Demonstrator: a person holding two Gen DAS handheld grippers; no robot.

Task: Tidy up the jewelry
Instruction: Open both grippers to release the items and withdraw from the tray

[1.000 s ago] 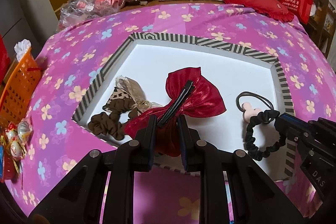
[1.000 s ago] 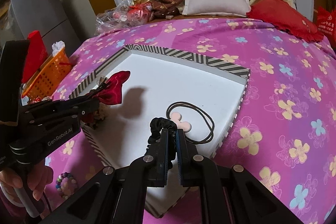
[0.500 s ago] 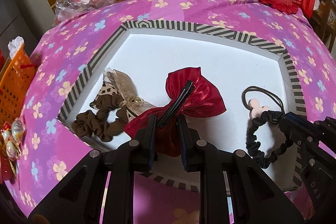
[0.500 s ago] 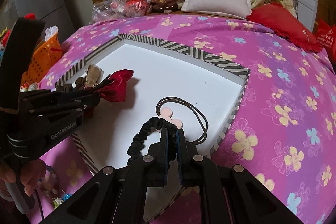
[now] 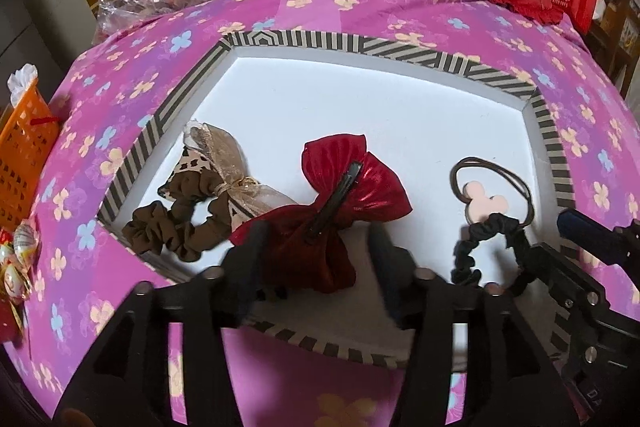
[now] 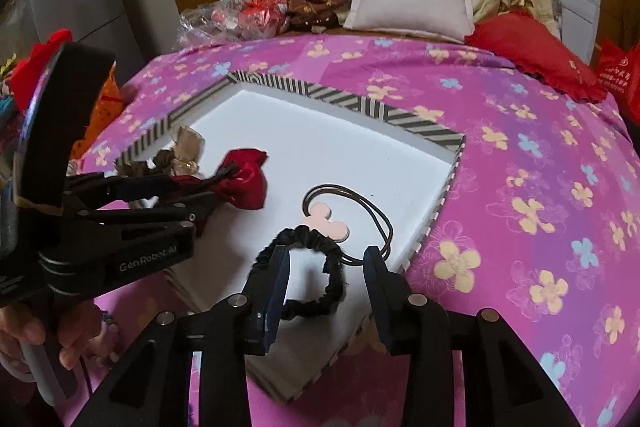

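— Now that both sets of jaws have sprung apart, what's actually in them?

— Nothing, as far as I can see. A second ago the left hand-held gripper (image 5: 316, 247) was clamped on the red bow clip (image 5: 340, 203) and the right hand-held gripper (image 6: 326, 267) was pinching the black scrunchie (image 6: 308, 267). Both now stand wide open, and each piece lies loose between its fingers on the white floor of the striped tray (image 5: 360, 45).

— So both are delivered?

— I'd judge so. The bow clip sits near the tray's front edge, touching the brown scrunchie with the gauze bow (image 5: 200, 203) to its left. The black scrunchie lies toward the tray's right front corner, overlapping the brown hair tie with the pink mouse charm (image 6: 328, 217).

— Anything left outside?

— Some beads show by the person's hand, left of the tray on the floral bedspread (image 6: 520, 147), too blurred to name. Next move, likely: back both tools out without snagging the fabric.
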